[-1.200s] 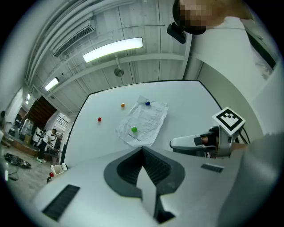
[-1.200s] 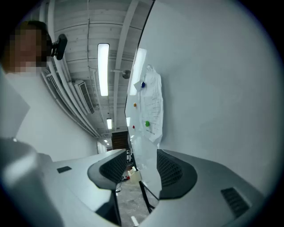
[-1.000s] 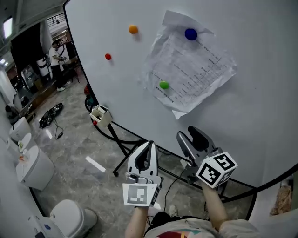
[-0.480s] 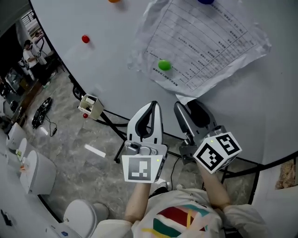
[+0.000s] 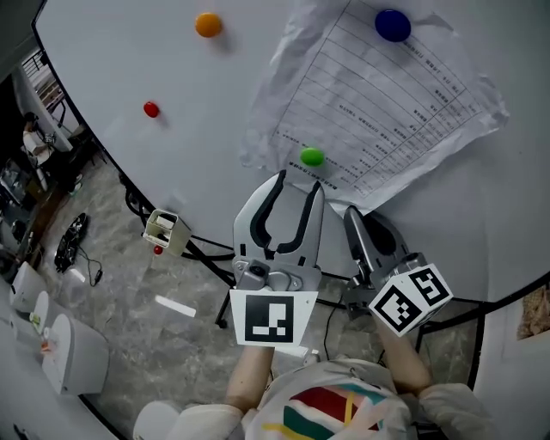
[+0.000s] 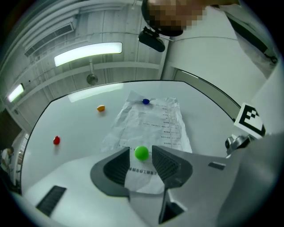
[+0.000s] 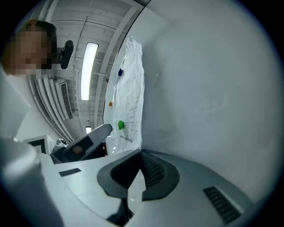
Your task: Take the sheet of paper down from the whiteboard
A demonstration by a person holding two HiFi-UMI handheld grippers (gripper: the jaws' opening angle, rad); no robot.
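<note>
Your paper (image 5: 378, 103) hangs on the whiteboard (image 5: 129, 60) at 1 o'clock in the head view. A blue magnet (image 5: 393, 24) pins it near the top and a green magnet (image 5: 312, 156) near its 7 o'clock edge. The frame cuts off the paper's top edge. Its lowest corner, at 6 o'clock, disappears behind your right gripper (image 5: 352, 215).

That gripper's jaws have just closed. The right gripper view shows them together, with a thin white edge of the paper pinched between the pads.

Your left gripper (image 5: 298, 180) has just been opening. Its jaws stand apart with the green magnet between the tips, and neither pad presses on it. I cannot tell whether those tips touch the board.

An orange magnet (image 5: 207, 24) at 11 o'clock and a red magnet (image 5: 151, 109) at 10 o'clock sit on bare board, well apart from the paper.

The paper is crumpled and carries rows of print laid out as a table, too small to read. The cube (image 5: 273, 320) on your left gripper shows a black-and-white square marker with no words.
</note>
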